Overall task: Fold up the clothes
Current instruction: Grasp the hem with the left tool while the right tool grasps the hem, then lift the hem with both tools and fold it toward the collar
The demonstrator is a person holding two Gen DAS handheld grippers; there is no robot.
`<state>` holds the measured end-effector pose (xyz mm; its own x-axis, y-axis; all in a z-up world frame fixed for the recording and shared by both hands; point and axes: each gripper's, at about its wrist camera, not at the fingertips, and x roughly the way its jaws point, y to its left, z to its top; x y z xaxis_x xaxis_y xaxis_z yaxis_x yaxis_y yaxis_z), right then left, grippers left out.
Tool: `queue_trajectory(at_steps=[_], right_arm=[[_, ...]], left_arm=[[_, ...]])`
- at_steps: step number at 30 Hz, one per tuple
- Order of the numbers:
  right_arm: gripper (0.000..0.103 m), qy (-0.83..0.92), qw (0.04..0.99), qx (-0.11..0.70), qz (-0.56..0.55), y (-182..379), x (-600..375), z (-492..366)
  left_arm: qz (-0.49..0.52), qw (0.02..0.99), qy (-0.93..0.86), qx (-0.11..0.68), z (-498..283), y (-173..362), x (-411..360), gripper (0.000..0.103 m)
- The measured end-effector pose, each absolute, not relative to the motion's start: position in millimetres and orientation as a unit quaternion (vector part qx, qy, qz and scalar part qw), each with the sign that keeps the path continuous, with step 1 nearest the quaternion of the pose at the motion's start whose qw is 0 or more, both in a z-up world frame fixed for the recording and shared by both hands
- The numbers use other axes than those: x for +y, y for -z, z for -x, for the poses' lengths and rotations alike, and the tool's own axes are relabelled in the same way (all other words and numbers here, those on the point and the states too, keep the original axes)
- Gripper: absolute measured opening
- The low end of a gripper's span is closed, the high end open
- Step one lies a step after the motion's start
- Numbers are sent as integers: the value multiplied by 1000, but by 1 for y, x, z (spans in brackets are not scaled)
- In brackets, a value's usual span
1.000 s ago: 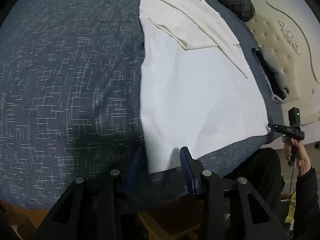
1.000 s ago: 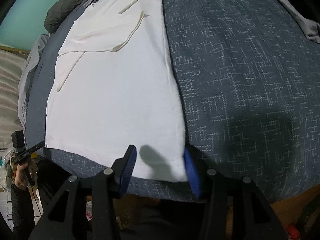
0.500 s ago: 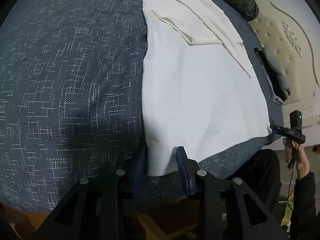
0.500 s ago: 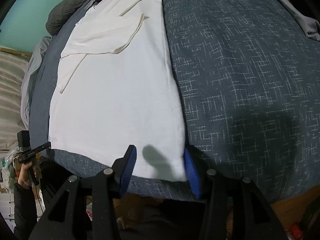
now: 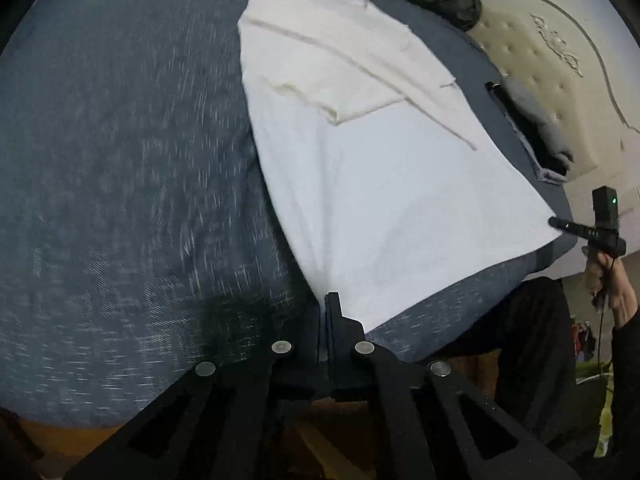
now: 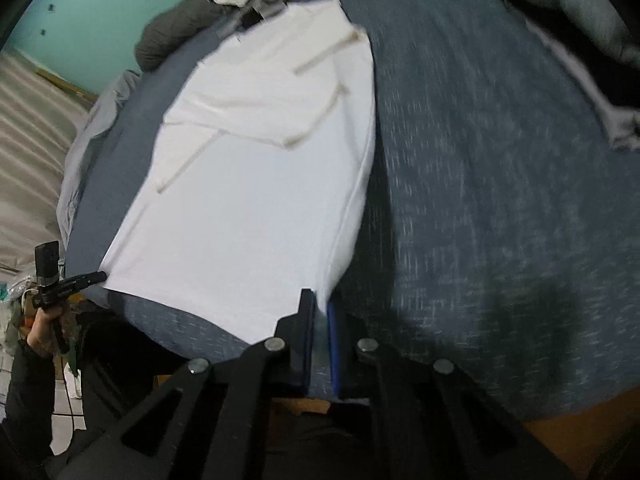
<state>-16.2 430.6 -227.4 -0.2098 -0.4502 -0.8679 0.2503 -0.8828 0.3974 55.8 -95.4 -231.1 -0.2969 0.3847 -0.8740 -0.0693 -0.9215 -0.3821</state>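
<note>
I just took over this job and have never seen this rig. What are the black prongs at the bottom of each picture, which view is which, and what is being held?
There is no robot arm: a person holds a two-finger gripper in each hand, each with a fisheye camera looking along its fingers. The prongs are those fingers. One picture is from the left gripper, the other from the right gripper. A white shirt, sleeves folded in, lies on a blue-grey bedspread. Each gripper is shut on a bottom corner of the shirt, one at each end of the hem. Each view also shows the other gripper at its edge.
</note>
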Motion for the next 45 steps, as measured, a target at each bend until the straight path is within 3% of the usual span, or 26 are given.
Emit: queue_trajectory(at_steps=[6,24,39,45], right_arm=[[6,795,254,-81,-545,189,428,2],[5,803,313,-85,-500,158,415,-55],[5,808,336,-80,-477,126,418,-103],[6,804,330,-81,-488,128,411,-79]], left_arm=[[558,152,-808,-113,-64,202,-95,2],[505,178,-841,-76,-110,134,-103,2],[483,207,-848,-73,-159,121,-111,2],[479,205,-849,-85,-146,121,-120,2]])
